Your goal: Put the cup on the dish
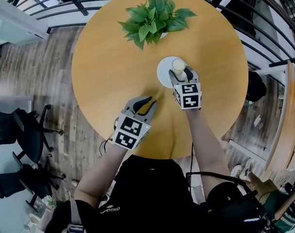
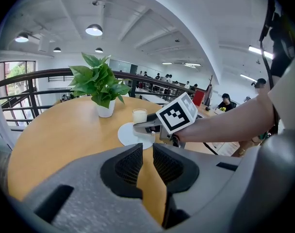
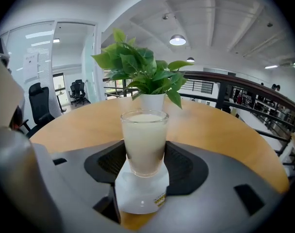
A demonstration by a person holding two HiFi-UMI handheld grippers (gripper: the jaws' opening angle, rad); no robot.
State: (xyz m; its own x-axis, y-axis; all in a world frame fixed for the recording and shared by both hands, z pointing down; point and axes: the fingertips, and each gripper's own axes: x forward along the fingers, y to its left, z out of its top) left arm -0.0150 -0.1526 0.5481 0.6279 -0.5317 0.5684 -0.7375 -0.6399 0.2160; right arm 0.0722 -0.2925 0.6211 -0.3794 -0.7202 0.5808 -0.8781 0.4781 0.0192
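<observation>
Right gripper has its fingers clamped on the cup, upright so nothing spills, right over the dish. Left gripper hangs spare above the table, fingers narrow and empty.

A round table of light-brown wood carries two things. A flat, round white dish lies on it directly under the jaws of the right gripper, and a little beyond the tips of the left gripper, off to their right. A leafy green plant in a small white pot stands farther out, past the dish from both grippers and apart from it, close to the table's far edge
</observation>
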